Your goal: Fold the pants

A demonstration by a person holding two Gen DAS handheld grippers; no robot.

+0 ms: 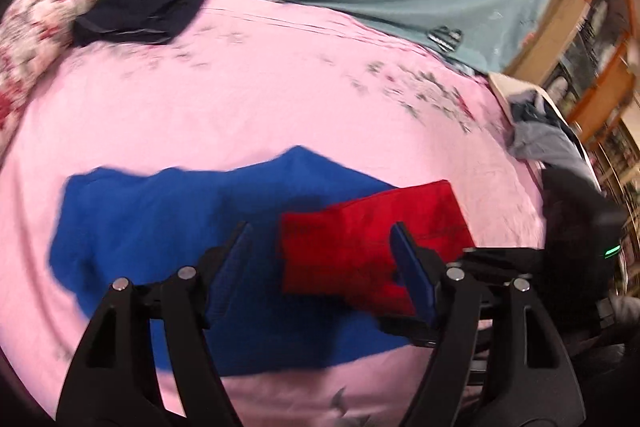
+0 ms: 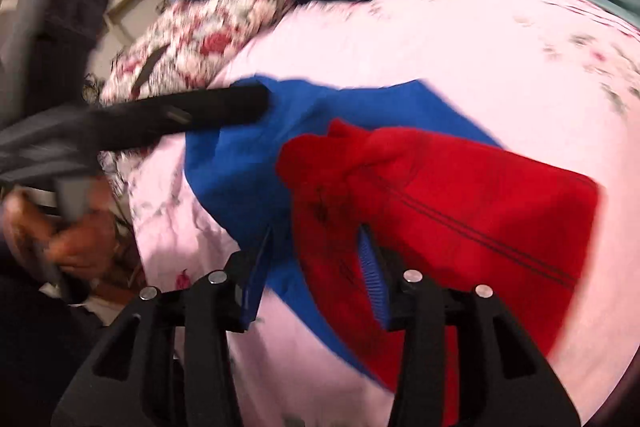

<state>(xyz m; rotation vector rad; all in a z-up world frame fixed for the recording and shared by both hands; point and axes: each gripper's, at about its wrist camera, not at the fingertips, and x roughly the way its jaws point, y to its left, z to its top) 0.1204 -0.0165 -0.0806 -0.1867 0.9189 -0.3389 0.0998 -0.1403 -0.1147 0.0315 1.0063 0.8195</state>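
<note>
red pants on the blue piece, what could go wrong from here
1. The red pants overlap the blue garment, so a grab by the open right gripper might catch both layers.
2. Their near end looks bunched, so folding now may trap wrinkles.
3. Both views are motion-blurred, so the left gripper could miss the edge.

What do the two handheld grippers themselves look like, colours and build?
The left gripper and right gripper look alike: matte black plastic arms with triangular cut-outs, round silver pivot pins, and two flat fingers faced with blue ribbed pads. Seen from the left wrist view, the right gripper's black body carries a small green light. The person's bare hand grips a grey handle; any sleeve is too blurred to tell.
</note>
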